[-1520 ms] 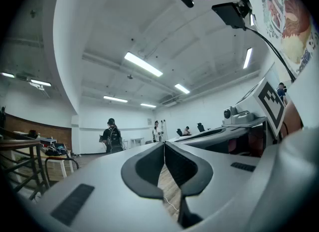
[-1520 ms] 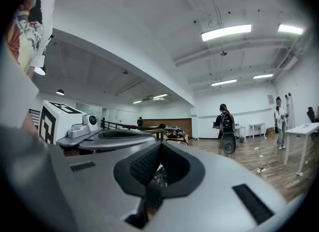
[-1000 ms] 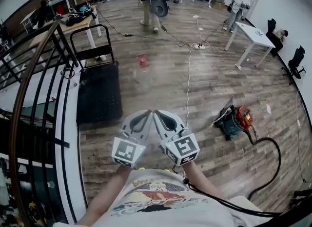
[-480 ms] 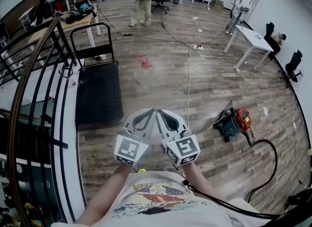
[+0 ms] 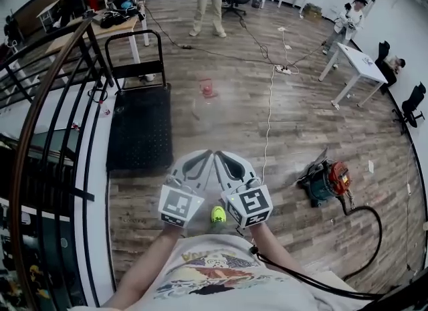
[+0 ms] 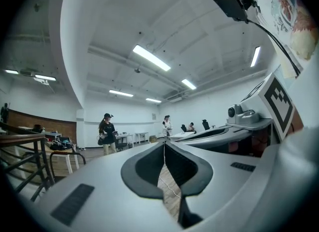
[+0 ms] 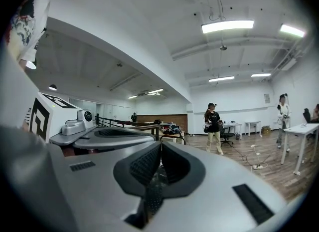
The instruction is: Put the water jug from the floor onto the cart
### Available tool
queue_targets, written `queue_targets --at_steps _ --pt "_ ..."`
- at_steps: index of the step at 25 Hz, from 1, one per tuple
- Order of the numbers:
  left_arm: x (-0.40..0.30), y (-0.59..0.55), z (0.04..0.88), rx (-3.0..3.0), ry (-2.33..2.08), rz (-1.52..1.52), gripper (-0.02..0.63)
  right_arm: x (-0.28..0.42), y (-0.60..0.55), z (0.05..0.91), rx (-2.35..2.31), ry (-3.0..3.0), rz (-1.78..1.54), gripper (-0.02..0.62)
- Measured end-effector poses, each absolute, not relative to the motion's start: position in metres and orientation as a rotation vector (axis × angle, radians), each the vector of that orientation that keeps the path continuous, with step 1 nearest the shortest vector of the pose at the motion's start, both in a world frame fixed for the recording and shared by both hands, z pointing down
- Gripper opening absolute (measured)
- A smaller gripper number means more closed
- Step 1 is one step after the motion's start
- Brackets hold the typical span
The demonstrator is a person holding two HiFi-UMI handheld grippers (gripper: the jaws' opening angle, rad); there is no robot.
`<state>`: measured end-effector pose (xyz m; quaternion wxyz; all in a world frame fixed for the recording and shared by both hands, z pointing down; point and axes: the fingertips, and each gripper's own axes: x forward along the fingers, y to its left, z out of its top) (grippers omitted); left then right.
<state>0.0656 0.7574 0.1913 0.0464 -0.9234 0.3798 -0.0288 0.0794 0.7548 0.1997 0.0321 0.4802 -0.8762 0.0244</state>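
1. The brown plank wood floor [image 5: 301,122] looks matt and grained.
2. The clear plastic water jug [image 5: 204,102] is see-through and has a red cap.
3. The flat black cart [image 5: 139,129] has a matt deck and a smooth metal tube handle.
4. The grey left tongs [image 6: 164,144] and grey right tongs [image 7: 160,146] have smooth matt plastic shells. The right one's black pads are finely textured.

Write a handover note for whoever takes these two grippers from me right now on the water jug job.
Left gripper: shut, empty, held level in front of the chest.
Right gripper: shut, empty, side by side with the left.
Water jug: clear with a red cap, upright on the wooden floor, ahead of both grippers and just right of the cart in the head view.
Cart: black deck bare, handle at the far end.
Done: nothing yet; the jug is untouched.
Left: walk up to the jug, open the jaws, grip it, lift it, and set it on the cart's deck.
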Motion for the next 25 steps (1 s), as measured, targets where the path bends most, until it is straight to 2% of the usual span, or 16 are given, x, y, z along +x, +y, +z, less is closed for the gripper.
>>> queue_targets --at_steps 16,25 --pt "0.158 0.642 0.198 -2.757 1.306 -0.136 0.014 0.171 0.637 0.206 1.330 -2.789 0.103 0.018" --pt "0.184 0.607 0.210 -2.722 1.390 -0.136 0.014 0.198 0.601 0.217 1.264 -2.808 0.086 0.018"
